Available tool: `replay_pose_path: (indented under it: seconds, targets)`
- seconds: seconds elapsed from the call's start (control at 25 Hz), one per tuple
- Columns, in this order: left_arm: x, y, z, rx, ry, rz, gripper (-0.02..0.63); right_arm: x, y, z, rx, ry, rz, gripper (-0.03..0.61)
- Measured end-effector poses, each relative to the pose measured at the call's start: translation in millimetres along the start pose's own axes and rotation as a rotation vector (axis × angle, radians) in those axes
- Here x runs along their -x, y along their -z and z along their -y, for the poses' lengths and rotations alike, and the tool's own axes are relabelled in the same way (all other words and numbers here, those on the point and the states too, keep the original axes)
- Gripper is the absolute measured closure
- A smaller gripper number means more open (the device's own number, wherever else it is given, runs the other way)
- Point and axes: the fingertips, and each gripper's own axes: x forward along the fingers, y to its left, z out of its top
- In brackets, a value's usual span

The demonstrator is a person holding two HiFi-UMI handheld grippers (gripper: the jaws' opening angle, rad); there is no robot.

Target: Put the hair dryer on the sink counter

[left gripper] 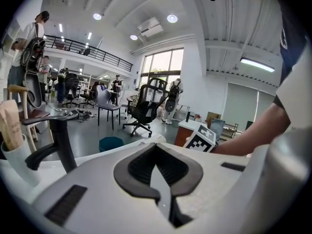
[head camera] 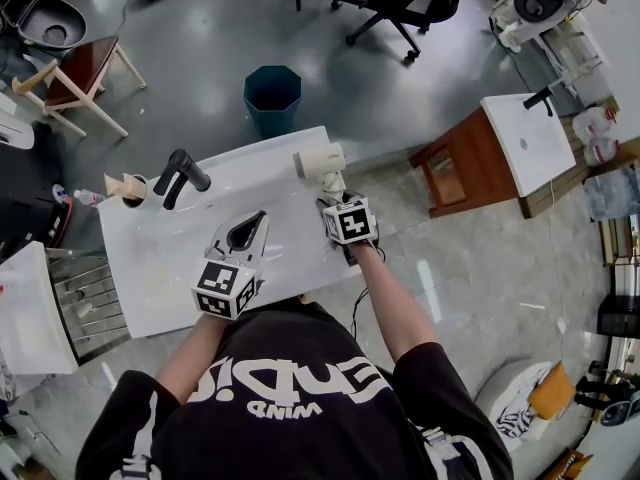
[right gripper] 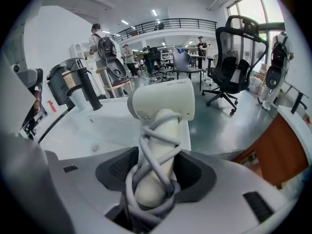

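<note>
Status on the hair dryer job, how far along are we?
Done: the hair dryer is picked up; the right gripper is shut on its handle, cord wound round it. In hand: it is held at the far right corner of the sink counter; whether it touches the top yet I cannot tell. Left: set it down and let go. The left gripper is shut and empty over the counter.

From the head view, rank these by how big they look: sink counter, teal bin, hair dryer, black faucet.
1. sink counter, by far the largest.
2. teal bin, although it stands lower, on the floor.
3. hair dryer and black faucet: they look too alike to rank.
</note>
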Motion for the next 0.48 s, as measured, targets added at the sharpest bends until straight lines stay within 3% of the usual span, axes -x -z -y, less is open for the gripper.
replay_pose_path:
  seconds: [0.48]
  targets:
    - [3.3,1.7,0.5,0.015,0.001,-0.004,0.606,0.4,1.1,2.1,0.044,0.058,-0.034,0.336]
